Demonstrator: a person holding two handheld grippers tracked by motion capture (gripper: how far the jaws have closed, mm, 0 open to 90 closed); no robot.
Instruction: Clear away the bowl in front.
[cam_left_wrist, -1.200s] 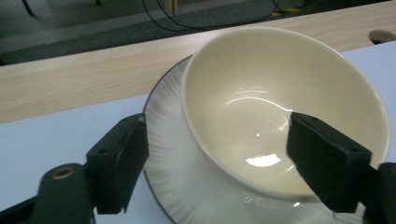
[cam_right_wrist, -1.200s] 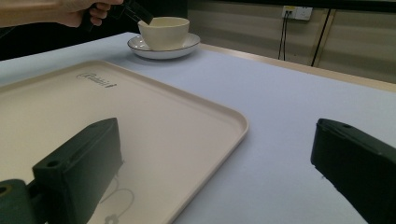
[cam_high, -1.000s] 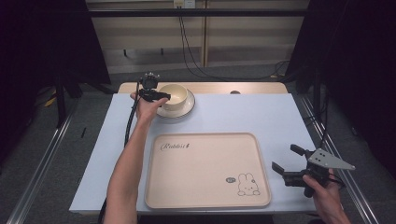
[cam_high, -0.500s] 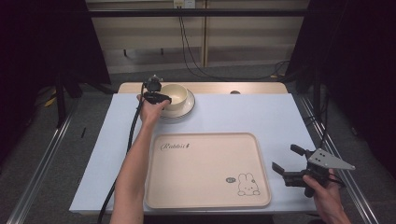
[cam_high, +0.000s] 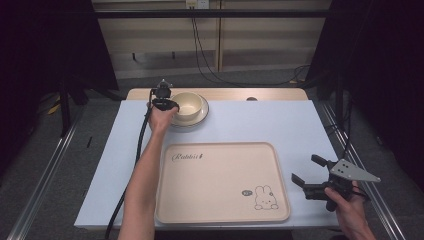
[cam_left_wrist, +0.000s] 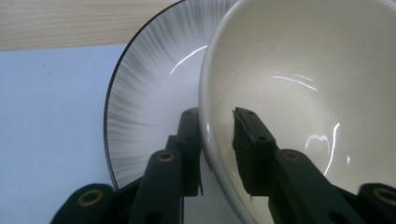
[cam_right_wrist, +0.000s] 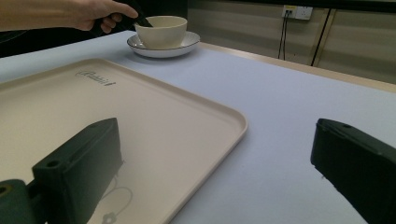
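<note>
— Bowl (cam_high: 189, 104): it sits on the striped plate (cam_high: 200, 118) at the far end of the counter (cam_high: 300, 125), well apart from the big cream tray (cam_high: 220, 185) with the rabbit print.

— And the left tongs (cam_left_wrist: 217, 126)?

— Their jaws have just been closing over the bowl's near wall, one outside, one inside, and now they pinch it.

— The right tongs (cam_high: 309, 170)?

— Spread wide, nothing between them, hovering just beside the tray's right edge.
</note>
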